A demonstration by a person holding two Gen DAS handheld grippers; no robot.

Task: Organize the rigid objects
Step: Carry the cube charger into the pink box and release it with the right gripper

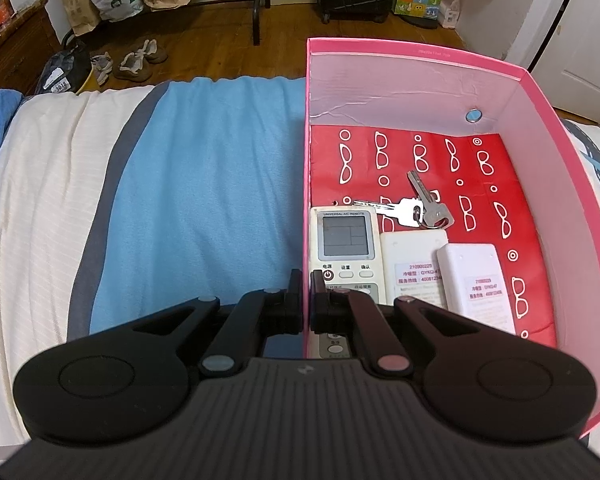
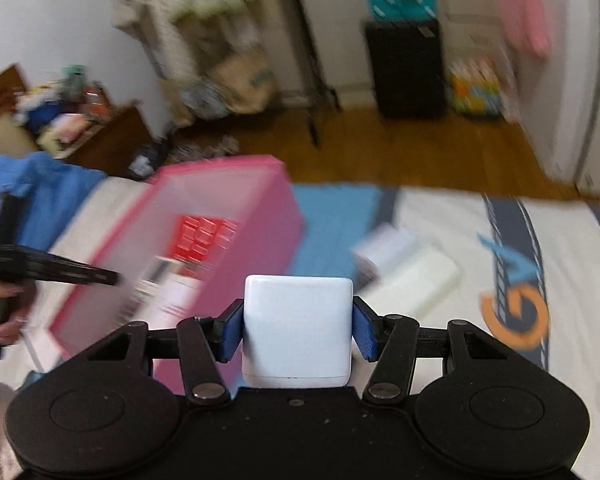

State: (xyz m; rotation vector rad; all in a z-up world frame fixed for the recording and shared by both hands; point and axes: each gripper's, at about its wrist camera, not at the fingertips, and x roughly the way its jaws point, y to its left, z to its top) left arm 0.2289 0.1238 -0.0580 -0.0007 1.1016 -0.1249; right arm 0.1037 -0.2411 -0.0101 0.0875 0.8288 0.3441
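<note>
Left wrist view: our left tool (image 1: 307,300) pinches the pink box (image 1: 548,128) wall; inside lie remotes (image 1: 346,248) and keys (image 1: 414,208). Only the right wrist view shows our right tool (image 2: 298,330) gripping a white cube (image 2: 298,330).

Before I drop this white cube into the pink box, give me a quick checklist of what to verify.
1. Right claw grips the white plastic cube charger: ok, blue pads on both sides.
2. Left claw steadies the pink cardboard box: ok, shut on its near-left wall.
3. Free floor space in the box: ok, red patterned lining bare on the right.
4. Box contents flat: ok, grey AC remote, two white remotes and silver keys lie flat.
5. Cube above the box opening: not ok, it is beside the box.
6. Items left on the bed: cannot tell, blurred.
</note>
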